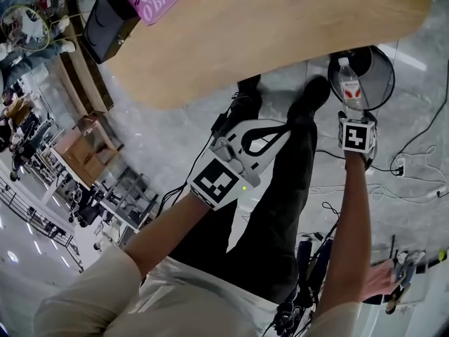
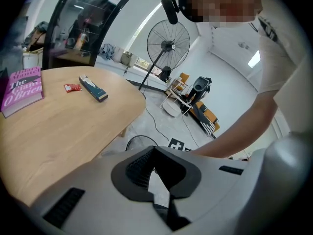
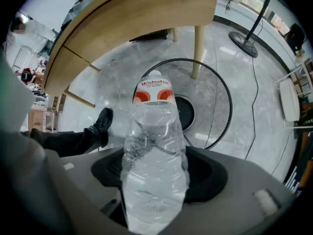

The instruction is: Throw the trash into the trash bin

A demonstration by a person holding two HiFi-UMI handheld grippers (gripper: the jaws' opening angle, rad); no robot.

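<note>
The left gripper hung idle, fingers together, empty. The right gripper had its fingers clamped on the plastic bottle, neck-down over the mesh trash bin (beside the desk); best centre it, then release.

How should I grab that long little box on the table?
Probably from above, pinching the box across its narrow sides near the middle. It lies flat on the table, long and slim, so jaws should span its width.

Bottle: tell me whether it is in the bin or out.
Out. The right tongs hold the bottle above the mesh bin, over its open mouth, not inside it.
</note>
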